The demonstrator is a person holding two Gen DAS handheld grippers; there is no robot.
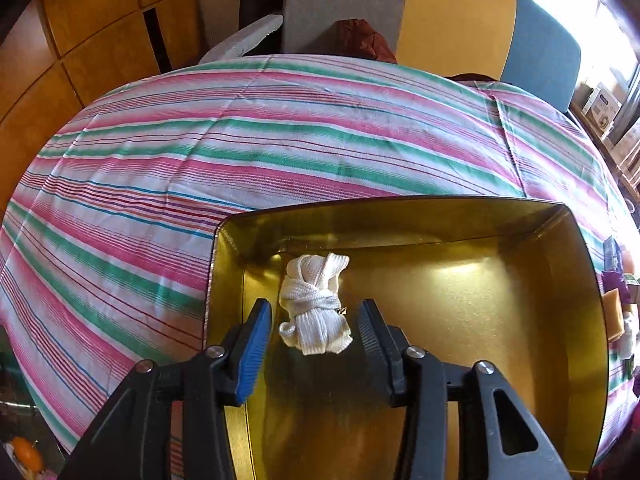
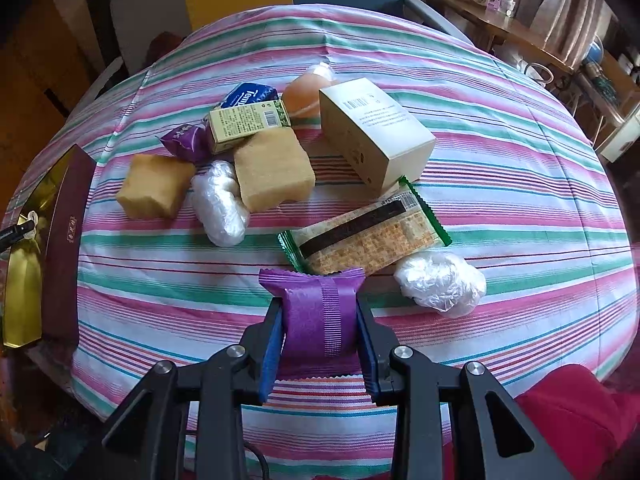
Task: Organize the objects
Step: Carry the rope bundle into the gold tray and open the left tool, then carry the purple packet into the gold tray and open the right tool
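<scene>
Now the left gripper (image 1: 314,322) stands open inside the gold tin (image 1: 552,220), the white lace bundle (image 1: 314,306) lying loose between its jaws as if just dropped there, while the right gripper (image 2: 320,322) squeezes a purple packet (image 2: 318,312) above the tablecloth (image 2: 500,160), likely bound for the tin.

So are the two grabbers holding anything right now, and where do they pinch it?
The right gripper pinches the purple packet by its two sides. The left gripper holds nothing: the white cloth bundle lies loose between its fingers in the gold tin.
</scene>
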